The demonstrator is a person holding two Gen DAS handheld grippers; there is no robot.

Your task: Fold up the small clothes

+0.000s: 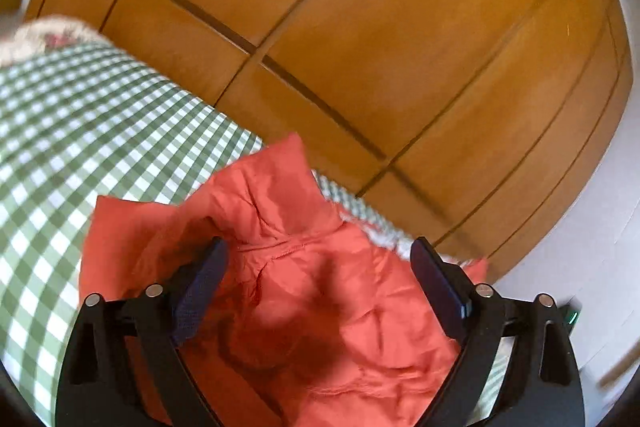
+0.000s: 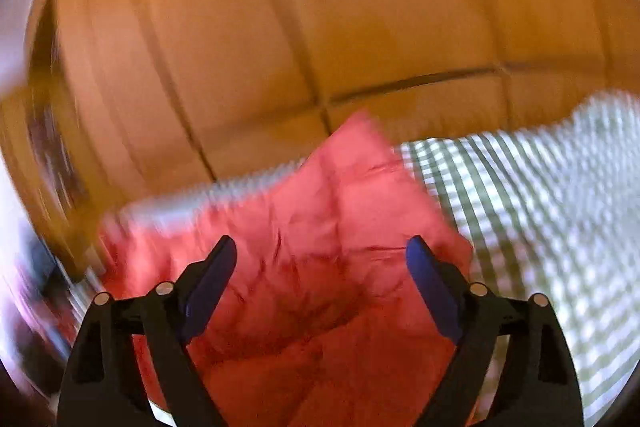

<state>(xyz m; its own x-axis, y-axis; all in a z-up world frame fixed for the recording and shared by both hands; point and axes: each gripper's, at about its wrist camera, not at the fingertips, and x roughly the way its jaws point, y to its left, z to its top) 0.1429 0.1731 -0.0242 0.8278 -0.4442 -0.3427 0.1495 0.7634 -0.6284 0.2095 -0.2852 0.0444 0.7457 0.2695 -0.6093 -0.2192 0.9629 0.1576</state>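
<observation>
While both tools hang over the bed, the left gripper (image 1: 318, 267) stands with its jaws spread wide, nothing pressed between the blue pads (image 1: 200, 291), and the right gripper (image 2: 320, 267) is spread in the same way, its pads clear of the cloth. Below and between the fingers of each lies the small orange-red garment (image 1: 304, 267), rumpled and creased, with one pointed corner standing up at its far side. It rests on the green-and-white checked bedcover (image 1: 80, 131), close to the cover's far edge. Off at the bed's far left end, a floral-patterned fabric (image 1: 52, 35) shows. Beyond the bed rises a wall of glossy wooden wardrobe doors (image 1: 400, 47) with dark seams, a bright glare near the top. The right wrist view is heavily blurred.
</observation>
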